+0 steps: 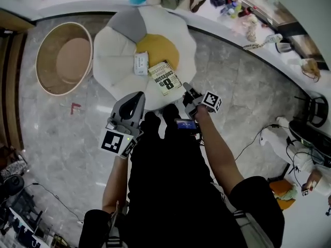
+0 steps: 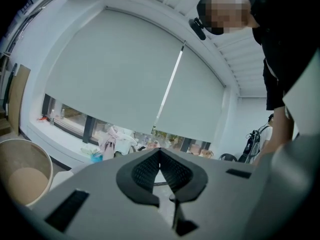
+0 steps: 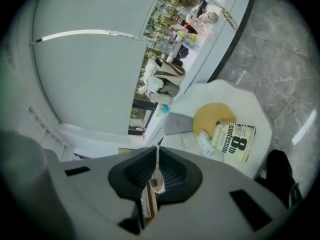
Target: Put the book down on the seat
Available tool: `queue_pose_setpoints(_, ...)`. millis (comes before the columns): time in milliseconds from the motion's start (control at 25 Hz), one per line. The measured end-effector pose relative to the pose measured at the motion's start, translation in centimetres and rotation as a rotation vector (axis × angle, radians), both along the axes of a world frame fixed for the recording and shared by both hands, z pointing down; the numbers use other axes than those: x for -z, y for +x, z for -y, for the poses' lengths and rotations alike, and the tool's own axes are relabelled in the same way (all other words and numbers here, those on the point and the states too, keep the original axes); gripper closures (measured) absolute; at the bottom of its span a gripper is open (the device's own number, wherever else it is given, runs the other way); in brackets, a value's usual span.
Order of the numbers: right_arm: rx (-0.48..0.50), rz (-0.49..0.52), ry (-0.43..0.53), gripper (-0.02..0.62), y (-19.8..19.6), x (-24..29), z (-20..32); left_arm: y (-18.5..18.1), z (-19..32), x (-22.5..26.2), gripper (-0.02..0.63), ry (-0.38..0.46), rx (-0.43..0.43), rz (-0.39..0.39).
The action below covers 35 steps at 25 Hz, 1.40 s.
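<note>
Your head camera looks steeply down on the flower-shaped seat (image 1: 116, 61) and book (image 1: 164, 78); your right gripper view shares both, angled downward; your left gripper view faces the window blind (image 2: 115, 69), nearly level

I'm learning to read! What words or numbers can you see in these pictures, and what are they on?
"8th confession": on the book cover, lying on the seat.
"James Patterson": smaller, same cover.
Small packet beside it: print too small to read.
</note>
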State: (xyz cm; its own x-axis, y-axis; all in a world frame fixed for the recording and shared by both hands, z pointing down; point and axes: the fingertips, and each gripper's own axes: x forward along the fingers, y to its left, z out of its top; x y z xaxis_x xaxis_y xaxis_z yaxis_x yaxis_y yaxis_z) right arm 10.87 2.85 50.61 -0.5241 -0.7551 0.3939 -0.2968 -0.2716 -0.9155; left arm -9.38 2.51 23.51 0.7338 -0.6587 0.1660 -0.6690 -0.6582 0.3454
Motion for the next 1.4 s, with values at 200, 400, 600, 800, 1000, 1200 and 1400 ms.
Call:
queue_pose_setpoints(200,-0.061,0.035,0.128,0.572,-0.5,5.9,1.3,-0.3,-0.3,2.1,0.594,0.072,-0.032,-0.037)
queue_pose_setpoints(400,-0.049,0.03,0.253,0.577,-1.4,10.9,1.4,-0.5,-0.4,4.3,0.595,0.111,-0.049,-0.068)
queue_pose_setpoints(600,0.002,-0.049,0.39,0.578,-1.9,16.6,1.8,-0.7,-1.2,5.3,0.595,0.128,-0.073,-0.08)
queue_pose_setpoints(800,0.045,-0.177,0.527,0.578,-2.0,22.1,1.9,-1.0,-2.0,5.6,0.594,0.135,-0.088,-0.098)
queue_pose_setpoints(1000,0.125,-0.353,0.651,0.578,-3.6,27.3,0.7,-1.5,-2.8,6.0,0.595,0.152,-0.112,-0.11)
queue_pose_setpoints(1200,0.182,-0.502,0.749,0.578,-4.5,31.0,-0.3,-1.4,-3.0,6.7,0.594,0.169,-0.122,-0.114)
queue_pose_setpoints(1400,0.237,-0.637,0.806,0.578,-5.7,32.7,-1.9,-1.4,-3.8,7.3,0.594,0.181,-0.136,-0.119)
